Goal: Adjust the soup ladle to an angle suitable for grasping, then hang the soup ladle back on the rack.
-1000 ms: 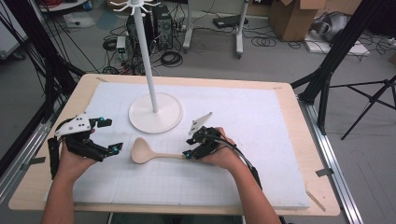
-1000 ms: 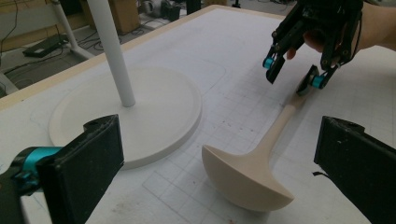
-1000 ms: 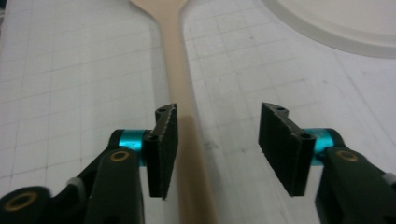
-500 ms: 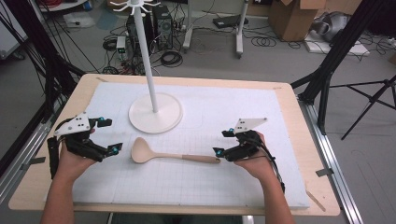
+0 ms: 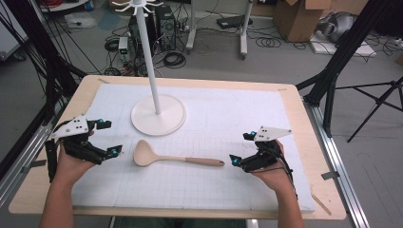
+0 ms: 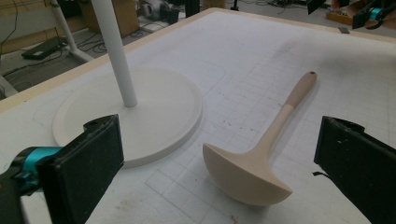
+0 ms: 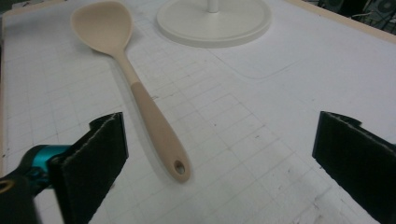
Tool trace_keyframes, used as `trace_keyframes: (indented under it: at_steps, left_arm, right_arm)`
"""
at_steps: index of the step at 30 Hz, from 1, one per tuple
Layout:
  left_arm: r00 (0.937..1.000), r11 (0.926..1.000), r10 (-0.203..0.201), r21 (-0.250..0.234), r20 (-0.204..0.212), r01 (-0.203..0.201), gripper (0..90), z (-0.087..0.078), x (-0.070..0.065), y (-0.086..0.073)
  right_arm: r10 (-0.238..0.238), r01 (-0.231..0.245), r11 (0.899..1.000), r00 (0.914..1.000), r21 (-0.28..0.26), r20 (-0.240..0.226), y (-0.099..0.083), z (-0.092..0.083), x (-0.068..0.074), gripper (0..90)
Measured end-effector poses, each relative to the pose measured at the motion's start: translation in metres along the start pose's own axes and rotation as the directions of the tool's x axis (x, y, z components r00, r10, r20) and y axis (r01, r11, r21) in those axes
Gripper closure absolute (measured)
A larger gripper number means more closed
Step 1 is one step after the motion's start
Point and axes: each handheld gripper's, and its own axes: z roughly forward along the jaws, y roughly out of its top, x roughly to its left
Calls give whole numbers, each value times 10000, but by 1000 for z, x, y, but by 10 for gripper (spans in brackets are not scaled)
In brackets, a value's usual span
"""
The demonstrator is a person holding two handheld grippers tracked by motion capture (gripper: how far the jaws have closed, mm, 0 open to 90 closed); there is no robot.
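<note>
Beige ladle [image 5: 176,157] lies flat on the white gridded mat [image 5: 228,118] covering the tabletop [image 5: 304,107], bowl toward the left claw [image 5: 107,137], handle end pointing at the right claw [image 5: 242,148]. Bowl sits just in front of the white stand base [image 5: 158,115], apart from it. Right claw: jaws have just been opening, now released and wide, nothing between them, handle tip near but not touching. Left claw: released too, jaws spread, ladle bowl close ahead, no contact.

Both grippers, left gripper [image 5: 108,137] and right gripper [image 5: 241,148], gape wide, empty.
</note>
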Motion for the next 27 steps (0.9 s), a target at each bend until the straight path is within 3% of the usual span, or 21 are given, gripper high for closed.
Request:
trace_keyframes:
  at_steps: [13,27]
  left_arm:
    - [10000,9999,-58,151,22,58,17,3,1,-3]
    - [9980,9996,235,166,593,-246,18,17,-7,9]
  right_arm:
    - [83,-82,9998,9999,-190,69,-1,1,-5,1]
    - [273,-264,9992,9992,-305,281,-2,-4,-10,2]
